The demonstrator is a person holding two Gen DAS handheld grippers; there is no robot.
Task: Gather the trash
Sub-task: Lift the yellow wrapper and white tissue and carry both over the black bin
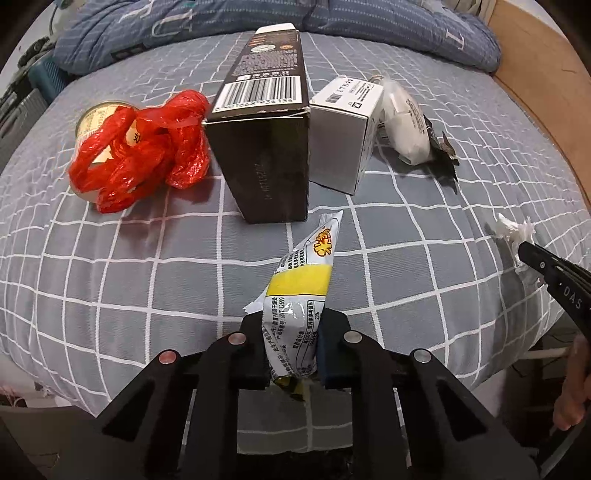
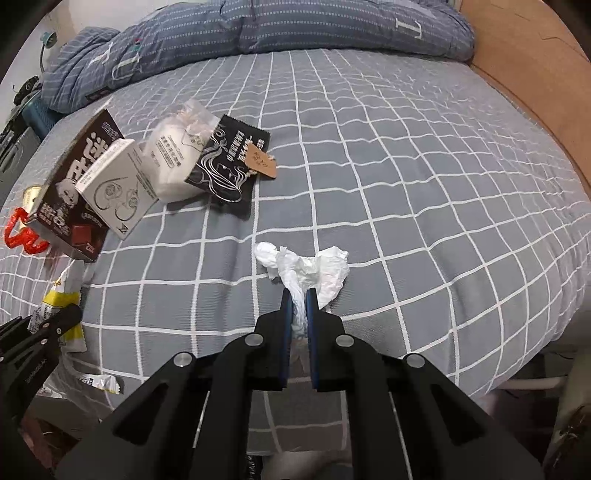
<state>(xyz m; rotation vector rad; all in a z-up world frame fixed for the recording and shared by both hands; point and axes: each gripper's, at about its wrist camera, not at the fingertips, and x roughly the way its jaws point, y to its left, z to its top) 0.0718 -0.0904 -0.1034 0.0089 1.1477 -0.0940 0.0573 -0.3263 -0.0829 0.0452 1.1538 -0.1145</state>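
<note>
Seen at the bottom centre of the left wrist view: left claw (image 1: 291, 350) clamped tight on a silver-and-yellow snack wrapper (image 1: 303, 284), wrapper tip pointing up toward the middle of the frame. Seen at the bottom centre of the right wrist view: right claw (image 2: 298, 317) pinched nearly closed on a crumpled white tissue (image 2: 306, 269), loose end fanned out just above the fingertips over the grey checked bed sheet (image 2: 406, 184).

Lay farther up, in the centre of the left view: a dark carton (image 1: 266, 122) on its side, barcode facing up, with a white box (image 1: 343, 125) touching its right flank. Lay just right of that box: a white padded pouch (image 1: 402, 122), and leaning against it a black sachet (image 2: 229, 166) with a brown tag, clearer in the upper left of the right view. Sat left of the carton: a crumpled red plastic bag (image 1: 140, 147) draped over a round tin (image 1: 92, 118).

Bunched along the top edge of both views: a blue quilt (image 1: 332, 22). Curved down the right edge: a brown headboard (image 2: 535, 74).
</note>
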